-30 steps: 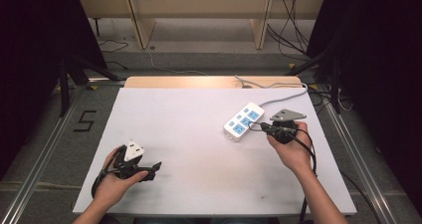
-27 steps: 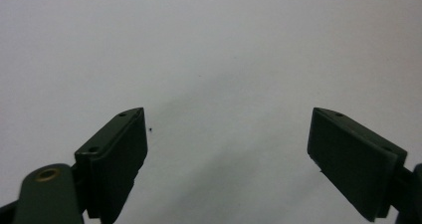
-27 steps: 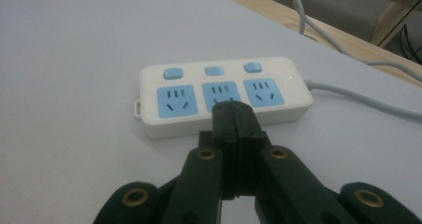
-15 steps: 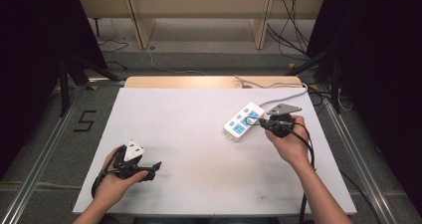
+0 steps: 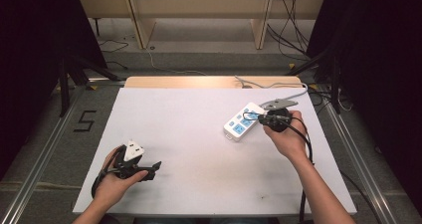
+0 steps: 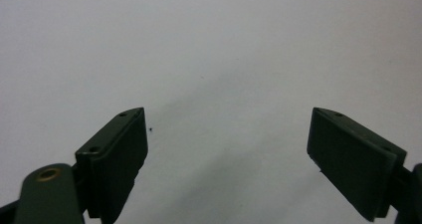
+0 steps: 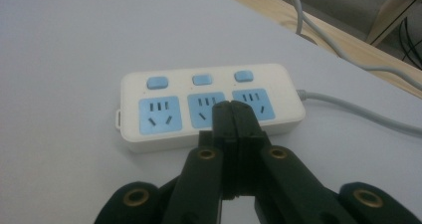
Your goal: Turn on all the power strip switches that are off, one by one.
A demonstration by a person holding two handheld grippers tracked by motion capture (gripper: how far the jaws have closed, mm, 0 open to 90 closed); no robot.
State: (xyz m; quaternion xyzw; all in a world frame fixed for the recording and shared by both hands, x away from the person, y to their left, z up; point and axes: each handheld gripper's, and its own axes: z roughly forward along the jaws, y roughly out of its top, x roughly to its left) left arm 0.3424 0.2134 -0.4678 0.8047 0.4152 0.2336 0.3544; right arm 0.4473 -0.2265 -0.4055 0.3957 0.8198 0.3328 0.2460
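A person's right gripper (image 7: 234, 109), jaws pressed together on nothing, is hovering just in front of a white power strip (image 7: 209, 104) on the table (image 5: 189, 134), while the left gripper (image 6: 229, 149) is sitting spread wide, well apart.

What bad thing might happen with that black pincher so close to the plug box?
1. The right hand-held gripper, shut, points at the power strip between two blue sockets; pushing on might poke a socket or scratch it.
2. The strip lies loose on the table, so a nudge may slide it instead of pressing a blue switch.
3. Its grey cord trails off the far edge and may tug it askew.
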